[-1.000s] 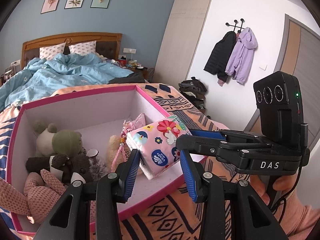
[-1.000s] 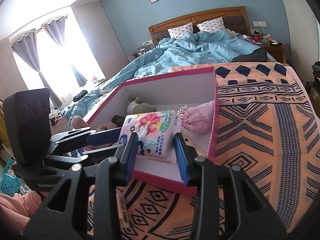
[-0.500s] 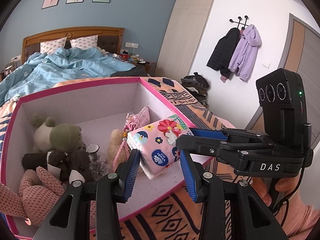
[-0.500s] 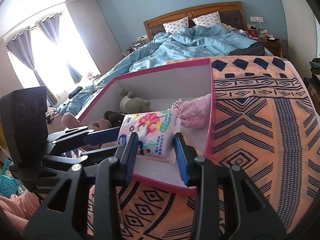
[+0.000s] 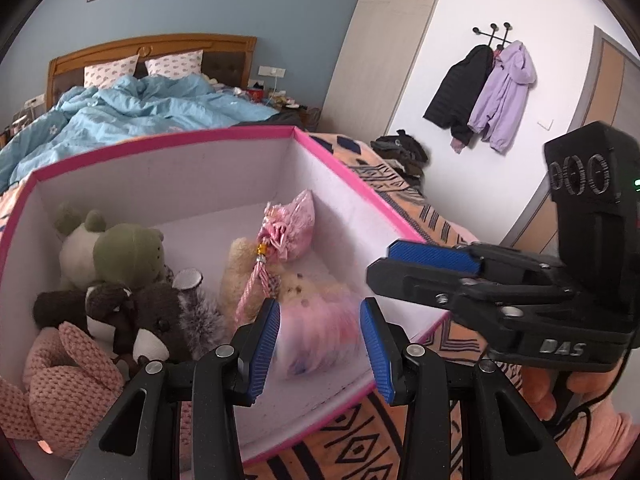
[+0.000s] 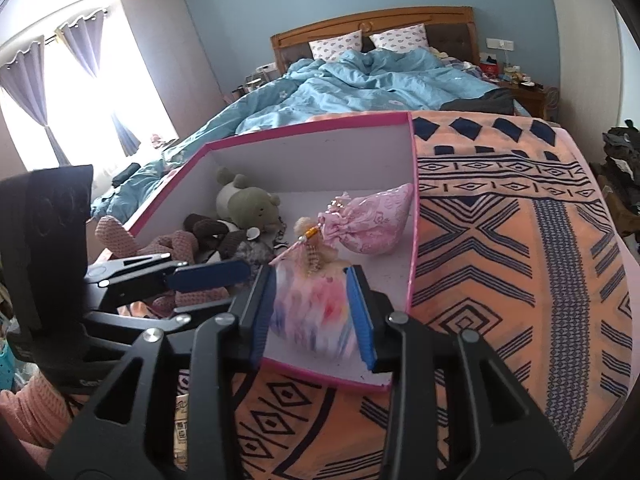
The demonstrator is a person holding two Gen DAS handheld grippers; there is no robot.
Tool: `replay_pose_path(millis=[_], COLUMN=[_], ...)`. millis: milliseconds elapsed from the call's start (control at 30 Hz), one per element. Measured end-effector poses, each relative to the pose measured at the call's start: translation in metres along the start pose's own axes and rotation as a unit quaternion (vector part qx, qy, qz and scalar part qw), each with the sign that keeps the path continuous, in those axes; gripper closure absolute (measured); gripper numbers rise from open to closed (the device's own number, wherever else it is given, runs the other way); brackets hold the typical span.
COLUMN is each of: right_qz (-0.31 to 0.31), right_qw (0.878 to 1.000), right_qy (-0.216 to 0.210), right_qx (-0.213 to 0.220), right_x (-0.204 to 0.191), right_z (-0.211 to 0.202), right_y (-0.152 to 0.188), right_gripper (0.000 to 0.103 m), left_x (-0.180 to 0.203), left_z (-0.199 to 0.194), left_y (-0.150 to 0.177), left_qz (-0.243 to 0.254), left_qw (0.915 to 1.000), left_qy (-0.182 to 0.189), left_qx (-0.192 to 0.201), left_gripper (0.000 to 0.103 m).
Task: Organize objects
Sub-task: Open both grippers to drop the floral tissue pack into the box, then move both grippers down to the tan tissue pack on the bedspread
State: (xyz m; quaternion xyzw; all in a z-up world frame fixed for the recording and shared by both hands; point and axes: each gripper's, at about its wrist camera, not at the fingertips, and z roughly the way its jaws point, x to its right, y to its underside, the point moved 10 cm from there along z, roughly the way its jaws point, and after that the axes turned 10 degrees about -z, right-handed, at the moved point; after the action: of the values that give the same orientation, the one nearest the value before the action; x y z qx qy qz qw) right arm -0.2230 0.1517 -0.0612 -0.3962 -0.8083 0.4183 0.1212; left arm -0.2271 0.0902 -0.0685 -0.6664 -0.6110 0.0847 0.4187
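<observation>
A flowered tissue pack shows as a motion blur, dropping loose onto the floor of the pink-rimmed white box. My right gripper hovers over the box's near right corner. Its jaws are opening, and the pack sits between them with the pads off it. My left gripper points into the box from the left, jaws drawn in narrow and gripping nothing. A pink drawstring pouch leans in the far right corner.
Plush toys fill the box's left half: a green frog, a dark bear, a pink knit rabbit and a cream fluffy toy. The box rests on an orange patterned blanket. A bed with a blue duvet lies behind.
The tissue pack has slipped out of the right gripper and drops, blurred, into the box. The right jaws have widened slightly. The left gripper has sunk a little toward the box.
</observation>
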Motion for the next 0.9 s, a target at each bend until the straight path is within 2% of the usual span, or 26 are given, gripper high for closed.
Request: replay_pose_path(millis=[200, 500, 567, 633, 733, 900], right_qz=[-0.002, -0.011, -0.017, -0.022, -0.029, -0.022], right_qw=[1.000, 0.998, 0.997, 0.995, 0.992, 0.989], right_qy=[-0.010, -0.055, -0.068, -0.083, -0.112, -0.149], right_qx=[0.011, 0.040, 0.045, 0.048, 0.041, 0.000], right_x=[-0.006, -0.029, -0.037, -0.047, -0.062, -0.084], right_z=[-0.008, -0.040, -0.048, -0.054, -0.057, -0.047], right_y=[0.001, 0.016, 0.021, 0.028, 0.044, 0.083], right_gripper=[0.058, 0.052, 0.049, 0.044, 0.043, 0.043], left_x=[0.003, 0.010, 0.012, 0.018, 0.026, 0.027], left_z=[-0.008, -0.054, -0.067, -0.081, -0.100, -0.110], left_y=[0.000, 0.007, 0.010, 0.015, 0.028, 0.058], left_qz=[0.010, 0.047, 0.058, 0.072, 0.086, 0.098], left_qw=[0.9998, 0.9962, 0.9945, 0.9924, 0.9902, 0.9909], left_qy=[-0.012, -0.017, -0.018, -0.013, 0.000, 0.009], left_qx=[0.015, 0.072, 0.085, 0.099, 0.110, 0.092], left_gripper=[0.061, 0.035, 0.024, 0.017, 0.015, 0.015])
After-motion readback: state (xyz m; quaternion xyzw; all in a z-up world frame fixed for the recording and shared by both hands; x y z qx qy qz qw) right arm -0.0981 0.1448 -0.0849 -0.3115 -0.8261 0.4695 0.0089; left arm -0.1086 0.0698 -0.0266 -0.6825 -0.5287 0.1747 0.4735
